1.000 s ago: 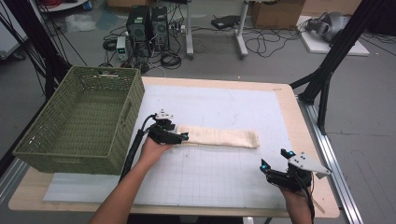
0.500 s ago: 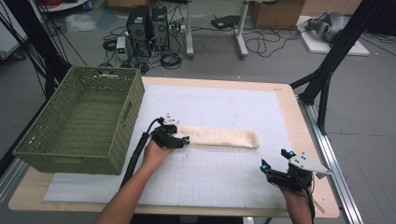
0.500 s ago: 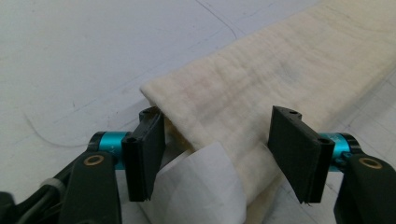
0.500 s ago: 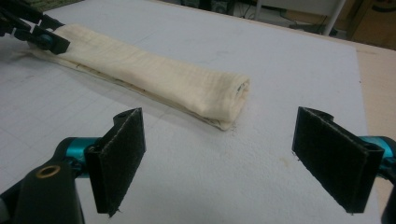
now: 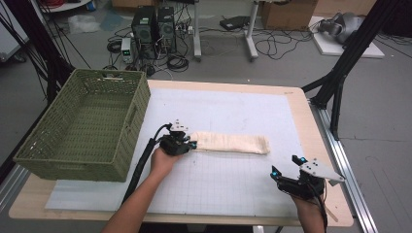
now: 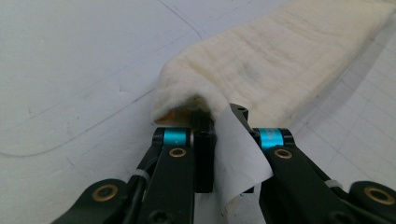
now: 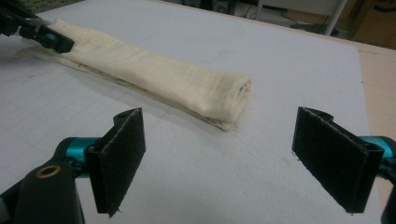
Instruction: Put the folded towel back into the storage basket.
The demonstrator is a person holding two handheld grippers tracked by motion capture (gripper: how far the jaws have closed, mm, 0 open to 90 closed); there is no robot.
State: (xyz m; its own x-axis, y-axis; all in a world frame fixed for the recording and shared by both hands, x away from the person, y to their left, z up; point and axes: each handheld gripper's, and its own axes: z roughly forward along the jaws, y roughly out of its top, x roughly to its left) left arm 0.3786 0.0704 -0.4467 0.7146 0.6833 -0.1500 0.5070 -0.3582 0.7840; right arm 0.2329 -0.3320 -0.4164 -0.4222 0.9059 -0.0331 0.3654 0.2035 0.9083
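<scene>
**Listener:** Towel first, please. Where is it?

**Me:** Towel [image 5: 232, 142] lies near the middle of the white mat [image 5: 233, 107], folded into a long, narrow strip running left to right. A green woven basket [image 5: 82, 124] stands well to its left, at the table's edge.

**Listener:** And your two tools?

**Me:** My left gripper [image 5: 187, 144] is clamped on the towel's left end; in the left gripper view the jaws are pressed together on a fold of cloth and a white tag [image 6: 240, 156]. My right gripper [image 5: 287, 171] hovers near the table's front right corner, jaws wide apart, holding nothing, a little way short of the towel's right end.

**Listener:** How would you do this step well?

**Me:** I judge it best to keep the left pinch firm and low, bring the right gripper up to the far end, and catch every layer there before lifting, so the strip doesn't sag or unfold.

**Listener:** What does the towel look like?

**Me:** Cream-coloured, soft and fuzzy, several layers thick. Its right end [image 7: 236, 100] shows a rounded fold with thin edges peeking out underneath.
</scene>
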